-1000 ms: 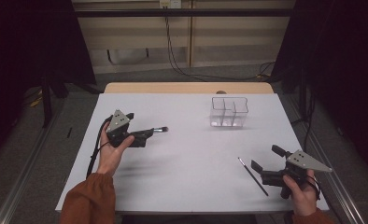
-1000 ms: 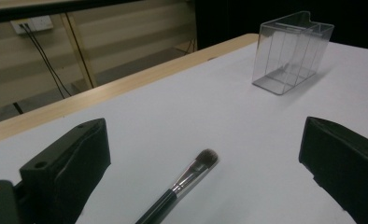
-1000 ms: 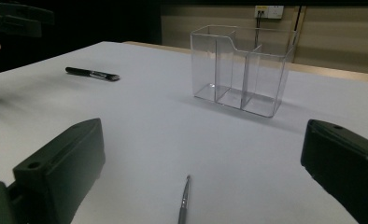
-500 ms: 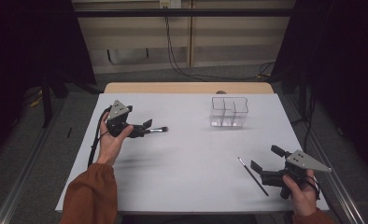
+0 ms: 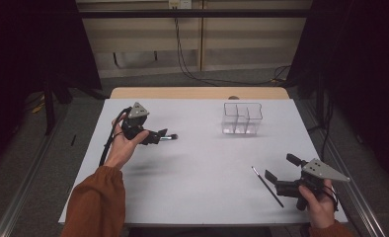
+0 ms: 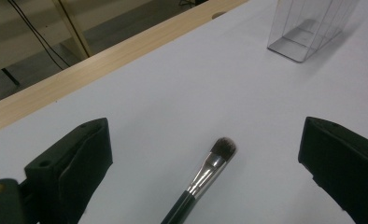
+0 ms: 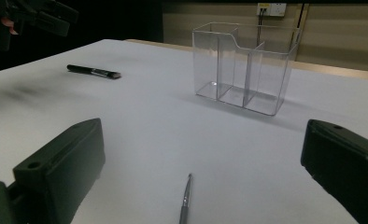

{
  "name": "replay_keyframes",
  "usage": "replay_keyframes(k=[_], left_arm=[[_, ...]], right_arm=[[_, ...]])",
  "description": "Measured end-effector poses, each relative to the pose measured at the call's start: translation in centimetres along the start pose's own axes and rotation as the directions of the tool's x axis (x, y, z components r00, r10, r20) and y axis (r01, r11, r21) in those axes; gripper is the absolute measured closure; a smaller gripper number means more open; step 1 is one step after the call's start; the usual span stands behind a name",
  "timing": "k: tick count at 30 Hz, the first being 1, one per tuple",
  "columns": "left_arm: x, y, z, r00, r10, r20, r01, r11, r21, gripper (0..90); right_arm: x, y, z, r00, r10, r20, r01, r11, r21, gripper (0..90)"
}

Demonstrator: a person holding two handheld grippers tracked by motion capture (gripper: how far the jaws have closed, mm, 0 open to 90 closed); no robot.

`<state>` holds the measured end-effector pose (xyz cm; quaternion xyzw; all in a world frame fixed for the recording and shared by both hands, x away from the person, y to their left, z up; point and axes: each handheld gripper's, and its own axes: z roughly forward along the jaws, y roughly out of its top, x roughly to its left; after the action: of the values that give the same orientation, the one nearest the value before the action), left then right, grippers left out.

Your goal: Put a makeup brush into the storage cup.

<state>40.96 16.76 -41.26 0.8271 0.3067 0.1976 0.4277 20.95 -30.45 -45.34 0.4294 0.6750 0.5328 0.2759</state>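
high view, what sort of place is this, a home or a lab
Most likely a lab or recording room, not a home: a bare white table ringed by dark curtains, loose cables running to a wall socket, and a person holding a gripper in each hand.

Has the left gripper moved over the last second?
Yes. The left gripper has shifted a little away from the person, toward the table's far edge, and hangs open over the makeup brush.

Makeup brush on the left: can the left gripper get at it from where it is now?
Probably yes. The left gripper hangs right over the makeup brush, jaws open to either side of it, and nothing lies between them on the table.
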Motion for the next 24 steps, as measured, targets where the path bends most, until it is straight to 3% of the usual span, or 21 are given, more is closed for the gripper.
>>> replay_keyframes(k=[2,4,6,10,11,12,13,15,19,21,22,23,24], left_arm=[[0.1,0.2,0.1,0.9999,-0.004,0.013,0.004,0.9996,0.028,2.6],[0.4,0.3,0.4,0.9997,-0.003,0.025,0.0,0.9952,0.098,3.3],[0.6,0.3,0.6,0.999,-0.017,0.041,0.012,0.9921,0.125,3.7],[0.8,0.4,1.0,0.9994,0.009,0.035,-0.015,0.9852,0.171,3.7],[1.0,0.3,1.2,0.9993,0.014,0.034,-0.021,0.9784,0.205,3.8],[1.0,0.3,1.2,0.9993,0.014,0.034,-0.021,0.9784,0.205,3.5],[1.3,0.2,1.4,0.9986,0.014,0.051,-0.026,0.9684,0.248,3.7],[1.3,0.2,1.5,0.9987,0.024,0.046,-0.035,0.9643,0.262,4.0],[1.9,0.0,1.7,0.9973,0.028,0.067,-0.049,0.9441,0.326,5.1],[2.0,0.0,1.8,0.9971,0.018,0.074,-0.042,0.9418,0.334,5.6],[2.1,-0.1,1.9,0.9957,0.016,0.091,-0.048,0.9288,0.367,5.8],[2.1,-0.1,1.9,0.9957,0.016,0.091,-0.048,0.9288,0.367,6.2],[2.1,0.0,2.0,0.9945,0.021,0.102,-0.06,0.9179,0.392,6.2]], right_arm=[[0.0,0.0,0.0,1.0,0.004,-0.004,-0.004,1.0,0.003,0.0],[0.0,0.0,0.0,1.0,0.001,-0.002,-0.001,1.0,0.003,0.0],[0.0,0.0,0.0,1.0,0.001,-0.002,-0.001,1.0,0.003,0.0],[0.0,0.0,0.0,1.0,-0.001,-0.005,0.001,1.0,0.006,0.0],[0.0,0.0,0.0,1.0,-0.002,-0.005,0.002,1.0,0.006,0.0],[0.0,0.0,0.0,1.0,-0.001,-0.005,0.001,1.0,0.007,0.0],[0.0,0.0,0.0,1.0,-0.001,-0.006,0.001,1.0,0.006,0.0],[0.0,0.0,0.0,1.0,0.001,-0.007,-0.001,1.0,0.007,0.0],[0.0,0.0,0.1,0.9999,-0.002,-0.011,0.002,1.0,0.01,0.0],[0.0,0.0,0.1,0.9999,-0.002,-0.012,0.002,1.0,0.011,0.0],[0.0,0.0,0.1,0.9999,-0.002,-0.01,0.002,1.0,0.012,0.0],[0.0,0.0,0.1,0.9999,-0.002,-0.01,0.002,1.0,0.012,0.0],[0.0,0.0,0.1,0.9999,-0.002,-0.011,0.002,1.0,0.012,0.0]])
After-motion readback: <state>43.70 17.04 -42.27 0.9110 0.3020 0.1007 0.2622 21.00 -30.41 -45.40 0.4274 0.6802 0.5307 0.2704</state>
